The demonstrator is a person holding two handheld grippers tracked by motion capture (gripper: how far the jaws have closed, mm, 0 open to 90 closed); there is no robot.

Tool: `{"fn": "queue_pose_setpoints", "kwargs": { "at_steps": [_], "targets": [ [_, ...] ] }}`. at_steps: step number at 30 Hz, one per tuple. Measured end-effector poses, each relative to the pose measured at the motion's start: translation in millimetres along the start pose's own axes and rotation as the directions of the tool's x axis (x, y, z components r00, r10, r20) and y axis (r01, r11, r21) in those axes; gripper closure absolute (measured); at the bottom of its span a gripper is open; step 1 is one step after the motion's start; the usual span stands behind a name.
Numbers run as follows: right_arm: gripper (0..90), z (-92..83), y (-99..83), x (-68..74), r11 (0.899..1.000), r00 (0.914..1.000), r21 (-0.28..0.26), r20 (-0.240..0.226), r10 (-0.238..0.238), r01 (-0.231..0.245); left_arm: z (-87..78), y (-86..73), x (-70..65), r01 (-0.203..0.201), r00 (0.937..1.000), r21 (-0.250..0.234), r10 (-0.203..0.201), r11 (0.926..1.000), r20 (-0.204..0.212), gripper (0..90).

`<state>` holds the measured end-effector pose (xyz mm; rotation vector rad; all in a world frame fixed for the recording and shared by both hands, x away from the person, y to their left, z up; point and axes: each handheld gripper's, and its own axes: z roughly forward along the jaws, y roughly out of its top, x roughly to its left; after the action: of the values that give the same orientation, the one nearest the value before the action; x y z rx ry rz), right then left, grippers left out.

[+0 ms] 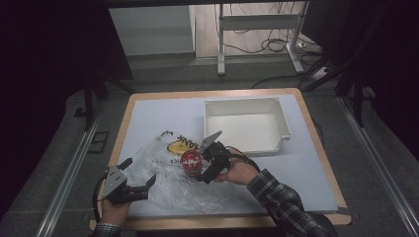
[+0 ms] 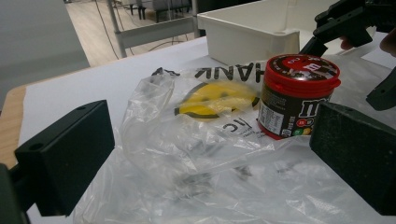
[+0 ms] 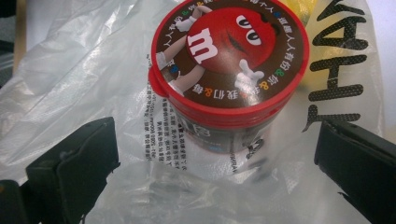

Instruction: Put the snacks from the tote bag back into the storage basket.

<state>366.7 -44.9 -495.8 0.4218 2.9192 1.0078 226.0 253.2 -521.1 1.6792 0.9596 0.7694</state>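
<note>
Candy jar upright on the plastic bag

The candy jar [image 1: 191,163] stands on the clear plastic bag [image 1: 163,182] on the desk [image 1: 148,111], long axis vertical, red lid up. The right claw [image 1: 206,165] gapes wide around it; the left claw [image 1: 136,183], also wide, rests at the bag's edge.

Table [image 1: 148,111]: bag [image 1: 168,177], bin [image 1: 245,123].

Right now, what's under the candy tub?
The tub stands upright on the clear plastic bag, which is spread on the white table. Whatever lies directly beneath its base is covered.
</note>
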Motion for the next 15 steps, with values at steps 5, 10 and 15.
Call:
{"fn": "queue_pose_setpoints", "kwargs": {
  "at_steps": [5, 10, 15],
  "targets": [
    [1.1, 4.5, 3.8, -1.7, 1.000, 1.0000, 0.023, 0.003, -0.001, 0.001, -0.2, 0.0, 0.0, 0.000, 1.0000, -0.001, 0.000, 1.0000, 0.000, 0.0],
    [3.4, 9.6, 9.9, -1.7, 0.998, 0.9992, 0.046, 0.019, -0.036, 0.035, -0.3, 0.0, 0.2, -0.001, 1.0000, -0.001, 0.001, 1.0000, 0.001, 0.0],
    [6.3, 16.2, 15.4, 2.0, 0.995, 0.9982, 0.086, 0.032, -0.051, 0.048, -0.3, 0.1, 0.0, -0.002, 1.0000, 0.000, 0.002, 1.0000, 0.002, 0.0]
  ]
}}
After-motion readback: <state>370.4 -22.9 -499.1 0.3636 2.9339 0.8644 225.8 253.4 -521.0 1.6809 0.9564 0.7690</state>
